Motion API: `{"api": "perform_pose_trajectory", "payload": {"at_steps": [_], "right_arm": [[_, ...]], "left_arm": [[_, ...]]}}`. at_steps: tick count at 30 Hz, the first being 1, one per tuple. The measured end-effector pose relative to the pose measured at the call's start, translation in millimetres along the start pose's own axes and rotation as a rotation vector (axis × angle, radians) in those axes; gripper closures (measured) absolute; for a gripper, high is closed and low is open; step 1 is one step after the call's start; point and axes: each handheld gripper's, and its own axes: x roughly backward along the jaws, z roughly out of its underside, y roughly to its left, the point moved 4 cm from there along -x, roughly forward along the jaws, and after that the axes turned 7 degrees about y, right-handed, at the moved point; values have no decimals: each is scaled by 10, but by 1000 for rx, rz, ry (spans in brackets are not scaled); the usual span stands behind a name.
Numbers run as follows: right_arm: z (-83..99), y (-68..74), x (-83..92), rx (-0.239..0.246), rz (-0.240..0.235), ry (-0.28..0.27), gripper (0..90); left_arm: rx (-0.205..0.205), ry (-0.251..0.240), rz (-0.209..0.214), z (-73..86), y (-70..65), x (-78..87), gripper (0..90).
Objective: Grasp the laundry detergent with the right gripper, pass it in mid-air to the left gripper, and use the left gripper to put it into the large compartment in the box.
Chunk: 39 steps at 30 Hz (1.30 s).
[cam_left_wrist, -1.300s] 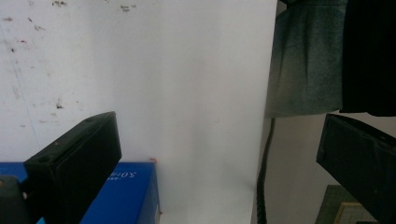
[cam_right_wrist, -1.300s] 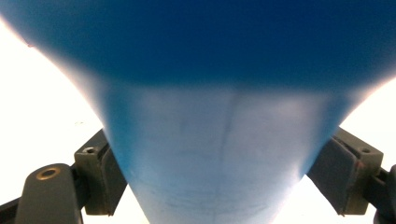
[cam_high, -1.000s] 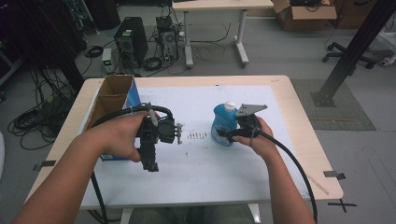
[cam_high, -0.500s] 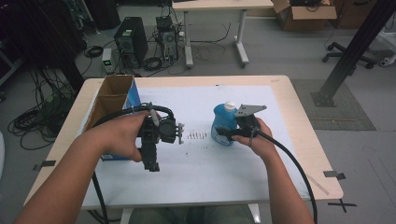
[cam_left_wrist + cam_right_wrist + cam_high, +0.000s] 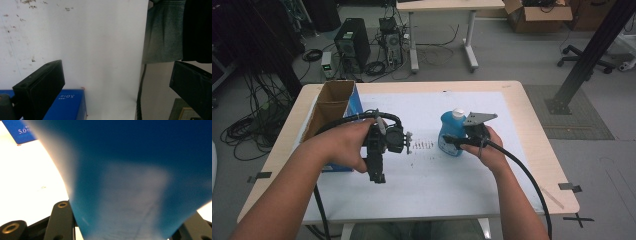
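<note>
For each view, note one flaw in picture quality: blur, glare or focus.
High view: even light, slightly soft. Left gripper view: the white table sheet is sharp, the near jaws soft. Right gripper view: the blue bottle is too close, badly blurred; the table beside it is overexposed.

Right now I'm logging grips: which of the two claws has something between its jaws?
The right claw, clamped on the blue bottle; the left claw gapes over bare tabletop.

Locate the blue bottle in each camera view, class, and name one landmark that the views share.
High view: blue bottle upright right of centre, right gripper shut on it.
Left gripper view: not in it.
Right gripper view: bottle close up between the jaws.
Shared landmark: blue box.
</note>
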Motion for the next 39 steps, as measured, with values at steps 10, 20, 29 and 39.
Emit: {"api": "perform_pose_trajectory", "payload": {"at_steps": [10, 20, 29, 39], "right_arm": [[-99, 3, 167, 29, -22, -8, 464], [-265, 23, 521, 85, -97, -26, 461], [-453, 204, 811, 200, -165, 6, 458], [-564, 556, 948, 332, -261, 24, 457]], "left_arm": [[5, 7, -9, -19, -3, 69, 2], [2, 10, -21, -58, 17, 186, 2], [2, 6, -29, -60, 53, 274, 2], [-3, -2, -31, -87, 68, 345, 2]]}}
